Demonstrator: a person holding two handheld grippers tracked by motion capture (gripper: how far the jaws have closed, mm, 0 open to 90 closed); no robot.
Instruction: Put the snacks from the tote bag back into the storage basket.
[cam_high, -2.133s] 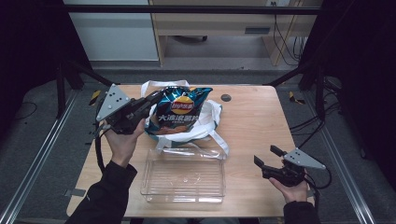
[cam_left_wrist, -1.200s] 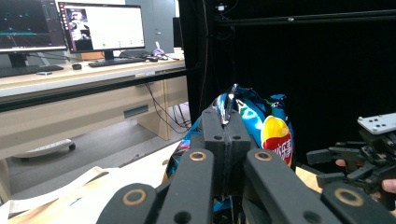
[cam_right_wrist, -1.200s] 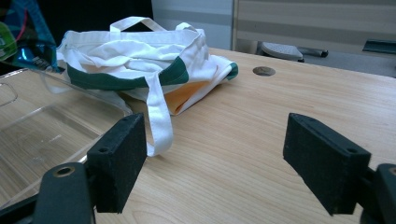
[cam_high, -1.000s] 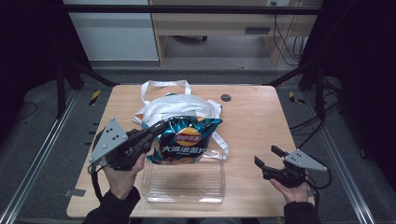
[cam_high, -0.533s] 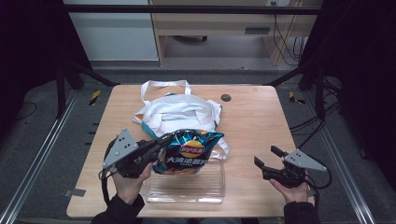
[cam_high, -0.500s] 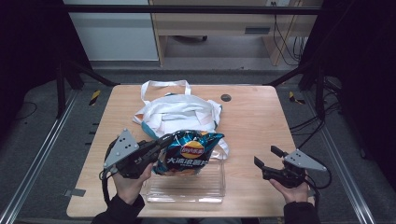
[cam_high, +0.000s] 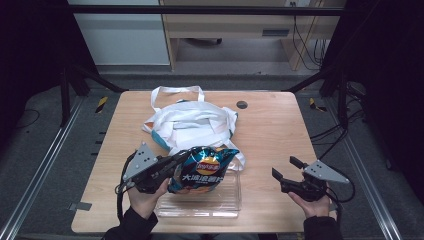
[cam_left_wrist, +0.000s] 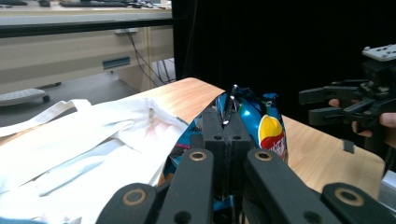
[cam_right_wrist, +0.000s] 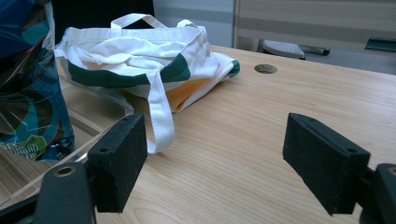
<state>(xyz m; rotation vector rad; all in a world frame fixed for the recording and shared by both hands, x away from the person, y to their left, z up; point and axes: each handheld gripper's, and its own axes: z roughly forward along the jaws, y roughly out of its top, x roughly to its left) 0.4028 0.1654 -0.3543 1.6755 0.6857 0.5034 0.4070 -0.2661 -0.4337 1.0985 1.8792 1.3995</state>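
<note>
A blue chips bag (cam_high: 207, 170) hangs over the clear plastic tray (cam_high: 222, 206) near the table's front edge. My left gripper (cam_high: 181, 159) is shut on the bag's top left edge. In the left gripper view the jaws (cam_left_wrist: 226, 119) pinch the crimped seam of the chips bag (cam_left_wrist: 268, 126). My right gripper (cam_high: 283, 167) rests at the front right, open and holding nothing. In its own view the right gripper (cam_right_wrist: 219, 154) has its pads wide apart over bare wood, with the chips bag (cam_right_wrist: 28, 84) and the tray rim (cam_right_wrist: 107, 100) at the left.
A white tote bag (cam_high: 192, 122) with green trim lies crumpled mid-table, just behind the tray, one strap trailing toward the front. A small round hole (cam_high: 242, 104) sits in the tabletop behind it. Bare wood lies between the tray and the right gripper.
My left gripper has carried the chips bag from above the tote bag toward the person and lowered it over the clear tray. The right gripper has stayed in place, open.
</note>
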